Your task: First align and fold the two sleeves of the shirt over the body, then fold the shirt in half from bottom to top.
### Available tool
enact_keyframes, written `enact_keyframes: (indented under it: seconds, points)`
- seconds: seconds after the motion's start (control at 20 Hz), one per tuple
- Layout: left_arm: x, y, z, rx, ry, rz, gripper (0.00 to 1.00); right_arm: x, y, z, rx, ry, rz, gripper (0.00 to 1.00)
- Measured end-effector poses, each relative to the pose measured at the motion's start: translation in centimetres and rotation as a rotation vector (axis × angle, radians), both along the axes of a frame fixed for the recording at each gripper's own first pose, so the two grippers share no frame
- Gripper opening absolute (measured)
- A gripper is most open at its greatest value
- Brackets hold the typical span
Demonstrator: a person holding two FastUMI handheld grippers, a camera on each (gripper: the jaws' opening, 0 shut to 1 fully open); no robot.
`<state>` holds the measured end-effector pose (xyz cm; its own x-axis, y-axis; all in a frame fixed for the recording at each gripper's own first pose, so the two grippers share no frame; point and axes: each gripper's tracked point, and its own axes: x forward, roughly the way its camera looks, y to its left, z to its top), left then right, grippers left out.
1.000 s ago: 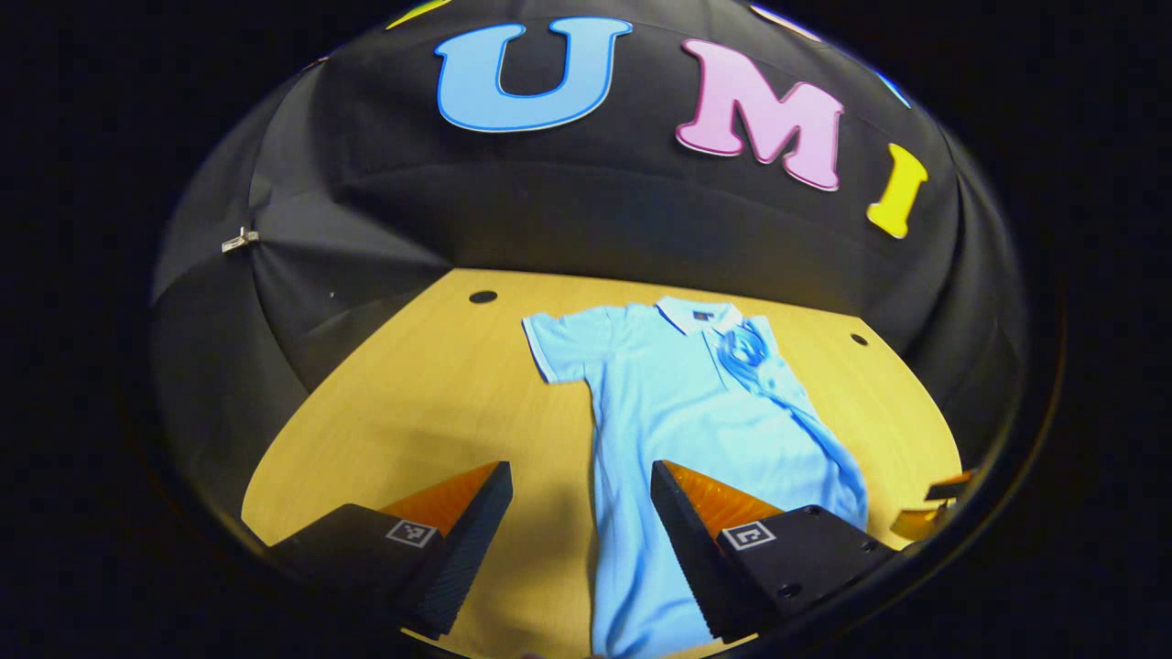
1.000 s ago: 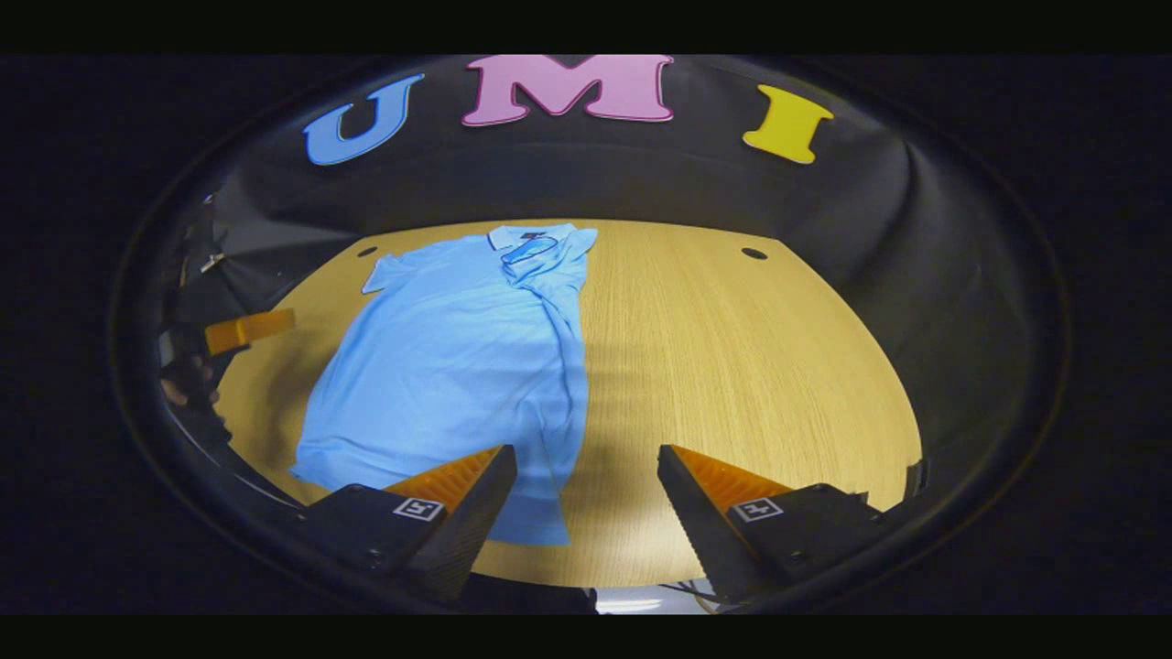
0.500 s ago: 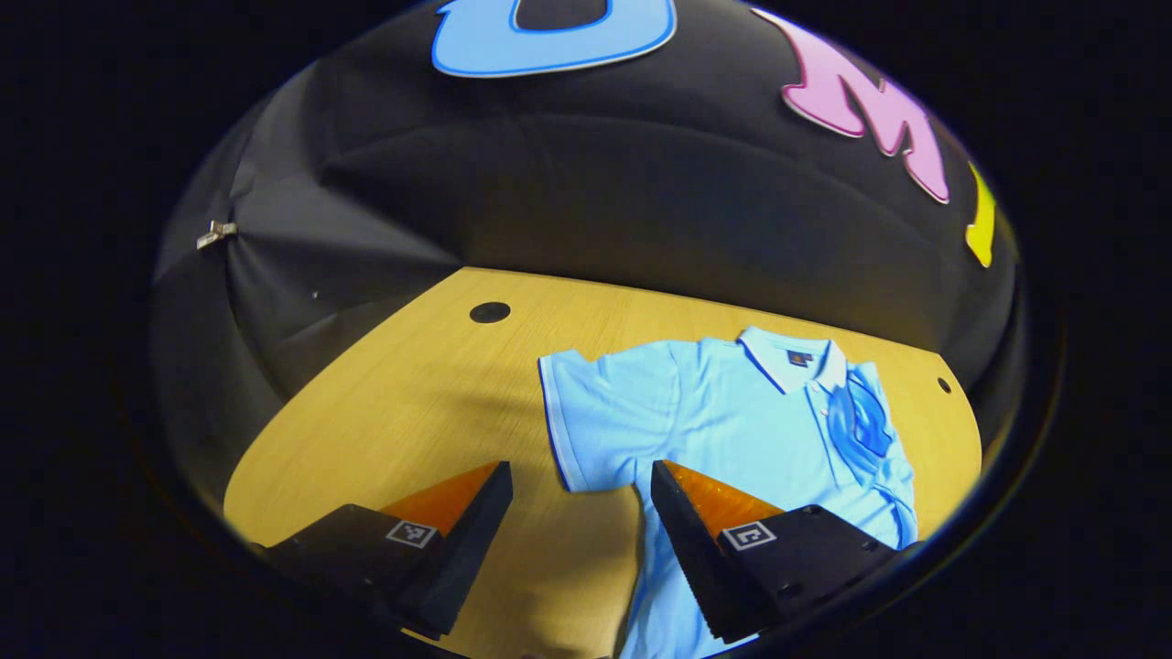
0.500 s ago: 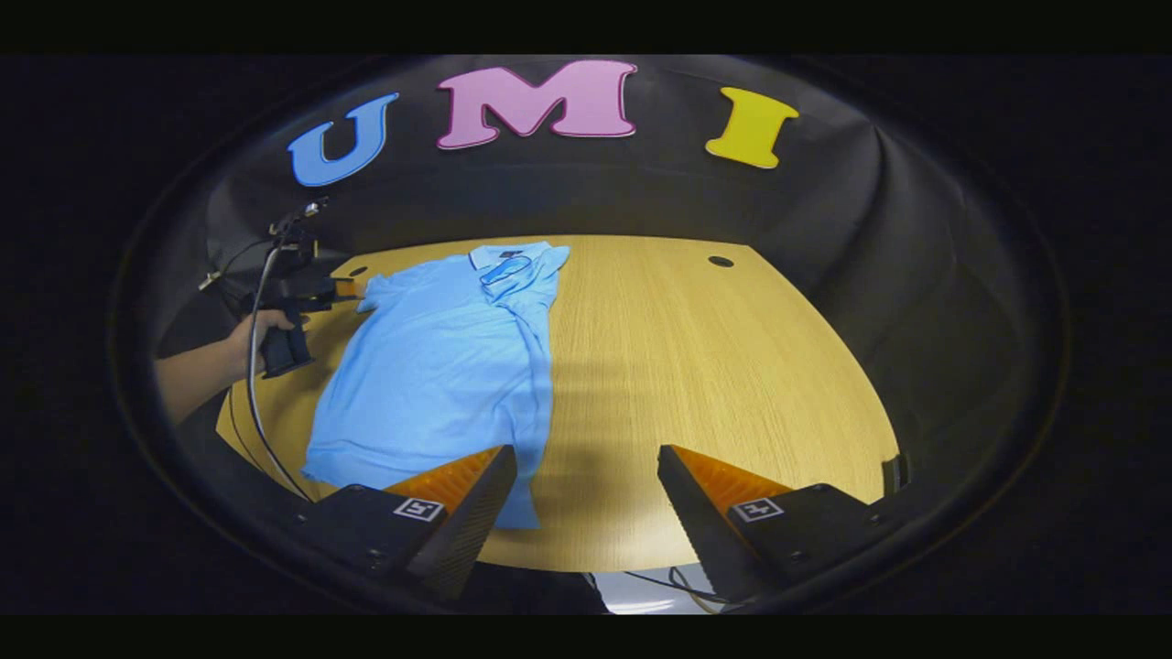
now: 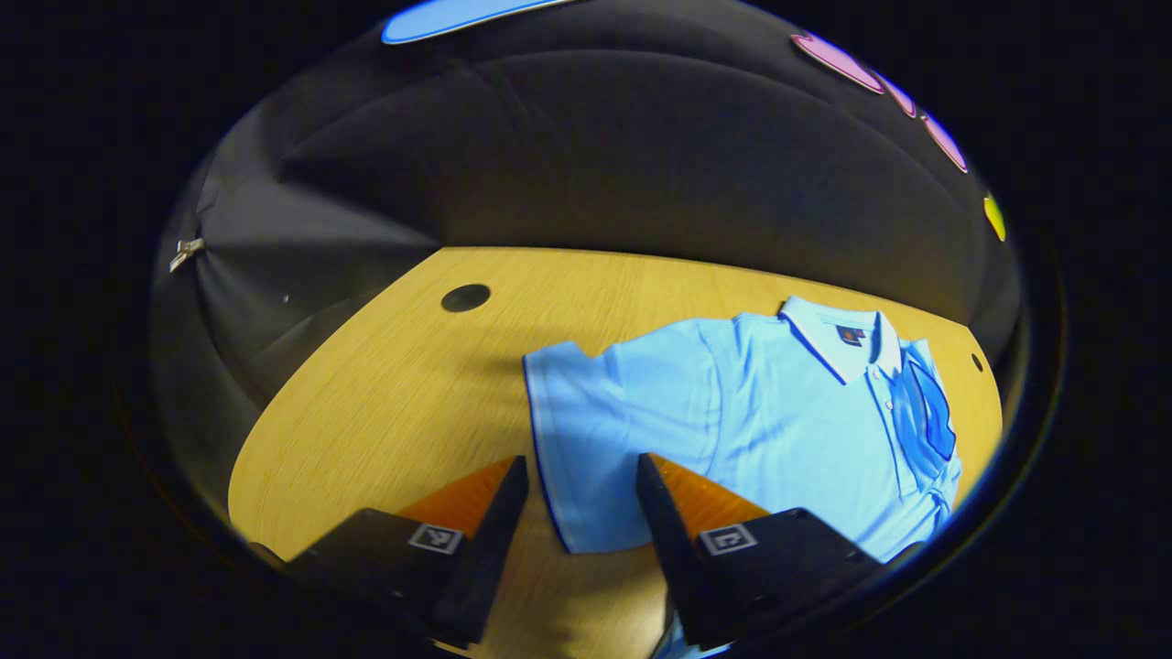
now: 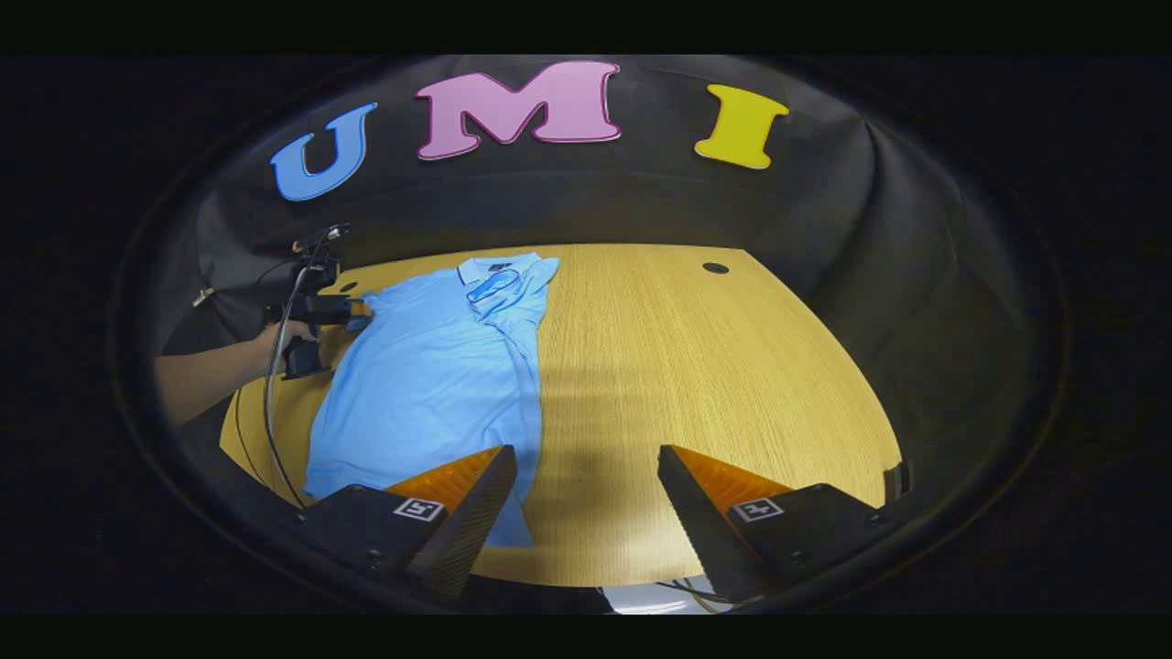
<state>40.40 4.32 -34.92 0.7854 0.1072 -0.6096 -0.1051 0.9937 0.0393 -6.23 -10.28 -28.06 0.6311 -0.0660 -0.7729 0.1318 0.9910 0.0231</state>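
A light blue polo shirt [image 5: 778, 430] lies flat on the wooden table [image 5: 394, 384], collar toward the far wall. Its outspread sleeve [image 5: 595, 430] reaches between the fingers of my left gripper [image 5: 577, 476], which is open around the sleeve's hem. In the right gripper view the shirt [image 6: 430, 384] lies on the left, with its other sleeve [image 6: 499, 286] folded over the chest. My right gripper [image 6: 586, 467] hangs open over the table's near edge, beside the shirt's lower corner. The left gripper [image 6: 320, 311] appears there at the sleeve, held by a hand [image 6: 275, 343].
The table [image 6: 714, 366] has a round hole [image 6: 715, 268] at its far right and another [image 5: 465, 297] beyond the outspread sleeve. A cable [image 6: 270, 403] hangs from the left gripper. Black cloth walls close in the table's back and sides.
My left gripper has moved forward to the outspread sleeve, whose hem now lies between its fingers, and the fingers stand a little closer together. The right gripper has barely shifted.
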Motion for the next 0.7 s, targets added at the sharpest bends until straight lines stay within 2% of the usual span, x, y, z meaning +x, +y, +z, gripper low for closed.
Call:
enact_keyframes:
  seconds: [0.1, 0.15, 0.25, 0.35, 0.55, 0.6, 0.65, 0.7]
  points:
    - [0.1, -0.5, 0.0, -0.008, 0.003, -0.02, 0.55, 0.4, 0.4, -0.7, 0.013, 0.013, 0.006, 0.98]
    - [0.1, -0.6, -0.1, -0.006, 0.003, -0.026, 0.49, 0.5, 0.6, -0.9, 0.02, 0.018, 0.009, 0.98]
    - [0.4, -1.1, 0.2, -0.002, -0.002, -0.046, 0.21, 0.9, 0.7, -1.1, 0.033, 0.02, 0.01, 0.98]
    - [0.4, -1.1, 0.4, 0.024, 0.009, -0.058, 0.07, 1.3, 0.5, -1.3, 0.035, 0.017, 0.014, 0.98]
    - [1.3, -2.1, 1.8, 0.091, -0.008, -0.078, 0.06, 2.0, -0.4, -1.6, 0.043, 0.013, 0.009, 0.98]
    - [1.6, -2.7, 2.6, 0.115, -0.022, -0.085, 0.11, 2.1, -0.5, -1.6, 0.043, 0.014, 0.01, 0.98]
    - [1.7, -3.7, 3.4, 0.14, -0.034, -0.111, 0.06, 2.1, -0.7, -1.7, 0.04, 0.016, 0.014, 0.98]
    - [1.8, -5.1, 4.4, 0.154, -0.047, -0.144, 0.06, 2.2, -0.9, -1.7, 0.037, 0.018, 0.018, 0.99]
